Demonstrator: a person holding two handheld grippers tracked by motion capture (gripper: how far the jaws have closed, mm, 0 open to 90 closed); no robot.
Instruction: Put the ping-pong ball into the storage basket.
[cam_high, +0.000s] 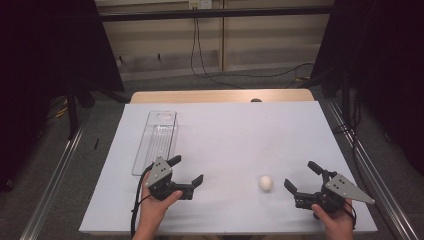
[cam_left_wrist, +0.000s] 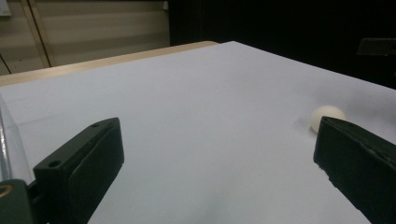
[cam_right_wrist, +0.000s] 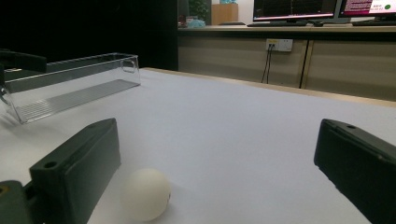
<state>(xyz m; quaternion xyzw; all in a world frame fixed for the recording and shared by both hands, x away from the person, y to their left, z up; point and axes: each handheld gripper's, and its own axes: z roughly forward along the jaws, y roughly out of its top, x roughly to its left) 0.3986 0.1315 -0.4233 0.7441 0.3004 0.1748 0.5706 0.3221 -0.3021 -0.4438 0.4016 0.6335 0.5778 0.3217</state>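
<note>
Reaching is the step in hand, by my reading: the right hand-held gripper (cam_high: 301, 178) lies low over the table (cam_high: 225, 130) with its jaws spread wide and nothing between them, pointed toward the white ball (cam_high: 266, 183), which rests on the white cover just off that gripper's near jaw, apart from it. In the right gripper view the ball (cam_right_wrist: 146, 193) sits close against the left jaw rather than centred in the gap. So the next move, I judge, calls for a small sideways shift to bring the ball midway, then a forward slide and a gentle close, since a round thing like this would likely roll at a nudge. The left hand-held gripper (cam_high: 189, 169) is also wide open and empty, resting near the clear plastic tray (cam_high: 155, 140), well apart from the ball. The ball looks smooth, matte, off-white and unmarked.
</note>
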